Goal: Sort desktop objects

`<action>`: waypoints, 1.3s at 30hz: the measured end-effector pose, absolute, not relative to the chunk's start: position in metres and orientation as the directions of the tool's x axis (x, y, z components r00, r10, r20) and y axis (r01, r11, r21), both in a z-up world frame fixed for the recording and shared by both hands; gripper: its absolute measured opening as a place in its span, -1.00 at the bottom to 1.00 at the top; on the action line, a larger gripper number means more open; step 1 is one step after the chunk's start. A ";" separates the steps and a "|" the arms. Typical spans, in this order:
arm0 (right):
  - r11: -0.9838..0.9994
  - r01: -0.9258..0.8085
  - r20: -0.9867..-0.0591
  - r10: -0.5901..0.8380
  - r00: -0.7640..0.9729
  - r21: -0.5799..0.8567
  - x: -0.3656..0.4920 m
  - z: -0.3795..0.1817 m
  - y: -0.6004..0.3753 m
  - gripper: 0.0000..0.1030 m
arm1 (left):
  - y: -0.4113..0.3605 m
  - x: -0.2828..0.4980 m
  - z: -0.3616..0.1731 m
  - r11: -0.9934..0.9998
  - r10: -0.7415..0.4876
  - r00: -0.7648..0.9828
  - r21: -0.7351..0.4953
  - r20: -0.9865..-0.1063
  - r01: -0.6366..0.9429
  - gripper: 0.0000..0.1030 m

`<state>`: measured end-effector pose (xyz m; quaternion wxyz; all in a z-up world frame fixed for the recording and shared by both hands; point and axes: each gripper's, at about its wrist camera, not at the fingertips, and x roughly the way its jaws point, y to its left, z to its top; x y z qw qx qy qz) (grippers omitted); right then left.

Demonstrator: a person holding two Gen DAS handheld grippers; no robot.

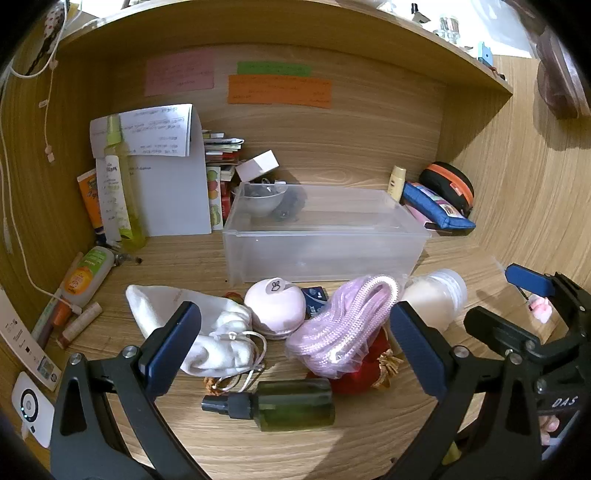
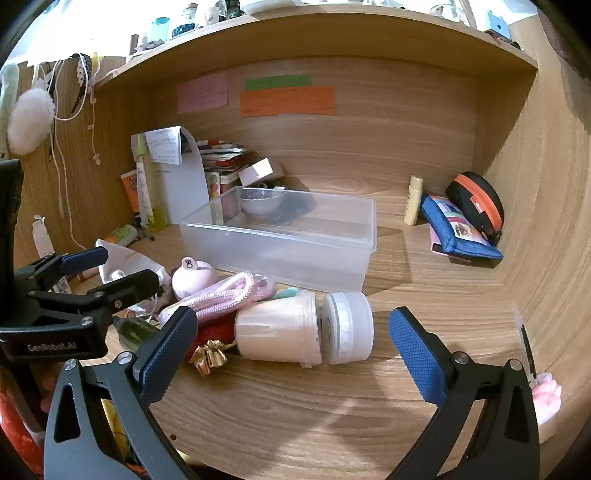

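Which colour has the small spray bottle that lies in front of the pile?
Dark green with a black cap; the spray bottle shows best in the left wrist view.

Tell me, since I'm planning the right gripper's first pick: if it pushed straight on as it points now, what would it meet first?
Most likely the white jar lying on its side, between and just beyond the open right gripper. The clear bin lies behind it. Depth is uncertain.

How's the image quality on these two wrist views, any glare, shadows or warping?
Left wrist view: strong fisheye bending of the shelf edge, dark corners, sharp focus; the green bottle lies in shade. Right wrist view: same warping, blown-out brightness at the top left above the shelf, a soft shadow on the desk in front of the white jar.
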<state>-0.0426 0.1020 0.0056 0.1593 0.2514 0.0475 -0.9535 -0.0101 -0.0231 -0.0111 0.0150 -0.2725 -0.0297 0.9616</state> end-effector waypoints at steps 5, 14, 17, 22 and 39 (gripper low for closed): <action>-0.947 0.321 -0.485 -0.268 -0.833 -0.028 -0.047 0.006 0.104 1.00 | -0.041 -0.010 -0.007 -0.998 0.032 -0.851 -0.060 -0.524 0.000 1.00; -0.951 0.287 -0.465 -0.203 -0.862 -0.116 -0.057 0.007 0.117 1.00 | -0.091 -0.022 -0.019 -0.995 0.038 -0.799 -0.099 -0.600 0.028 1.00; -0.958 0.274 -0.481 -0.199 -0.854 -0.090 -0.064 0.001 0.124 1.00 | -0.103 -0.033 -0.035 -0.992 0.042 -0.751 -0.117 -0.659 0.047 1.00; -0.962 0.251 -0.523 -0.162 -0.837 -0.104 -0.080 -0.015 0.137 0.99 | -0.115 -0.048 -0.063 -0.969 0.155 -0.666 -0.245 -0.730 0.044 1.00; -0.942 0.325 -0.647 -0.196 -0.737 -0.085 -0.119 -0.034 0.142 0.49 | -0.096 -0.086 -0.078 -0.992 0.032 -0.586 -0.098 -0.809 0.080 1.00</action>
